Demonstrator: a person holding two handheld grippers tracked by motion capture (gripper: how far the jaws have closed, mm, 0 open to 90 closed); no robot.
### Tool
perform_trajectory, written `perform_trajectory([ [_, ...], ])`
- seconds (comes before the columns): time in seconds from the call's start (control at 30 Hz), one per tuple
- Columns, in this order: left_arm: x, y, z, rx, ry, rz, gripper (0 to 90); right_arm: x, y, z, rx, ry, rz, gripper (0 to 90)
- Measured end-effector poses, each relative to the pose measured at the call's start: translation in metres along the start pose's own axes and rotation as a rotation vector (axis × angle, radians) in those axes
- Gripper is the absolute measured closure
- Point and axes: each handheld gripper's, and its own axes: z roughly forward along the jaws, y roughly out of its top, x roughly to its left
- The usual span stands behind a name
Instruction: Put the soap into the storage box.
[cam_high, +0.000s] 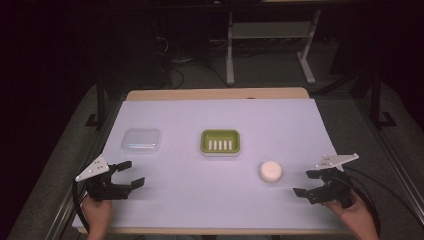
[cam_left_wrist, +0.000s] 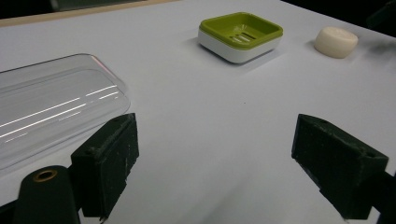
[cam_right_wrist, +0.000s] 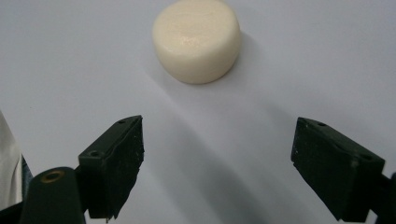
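I see both claws released over the counter (cam_high: 165, 117): left claw (cam_high: 131, 175) beside the clear lid (cam_high: 141, 140), right claw (cam_high: 302, 183) facing the soap (cam_high: 270, 171); green dish (cam_high: 220, 142) sits between.

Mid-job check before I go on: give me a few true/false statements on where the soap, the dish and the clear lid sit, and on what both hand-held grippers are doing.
1. The round soap lies inside the green soap dish. False: it lies on the white sheet, apart from the dish.
2. The right hand-held gripper is open, with nothing between its jaws. True.
3. The clear lid covers the dish. False: it lies by itself to the dish's left in the high view.
4. The left hand-held gripper is shut on the lid. False: it is open and empty.
5. The dish is empty. True.
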Motion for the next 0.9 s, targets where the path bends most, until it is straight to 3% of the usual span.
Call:
perform_trajectory([
  [0.33, -0.001, 0.000, 0.000, -0.004, 0.002, -0.001, 14.5, 0.007, 0.006, 0.007, 0.047, -0.018, -0.007, 14.4],
  [0.9, -0.001, 0.000, 0.000, 0.003, 0.003, 0.003, 14.5, 0.012, 0.020, 0.016, 0.058, -0.004, -0.056, 14.4],
])
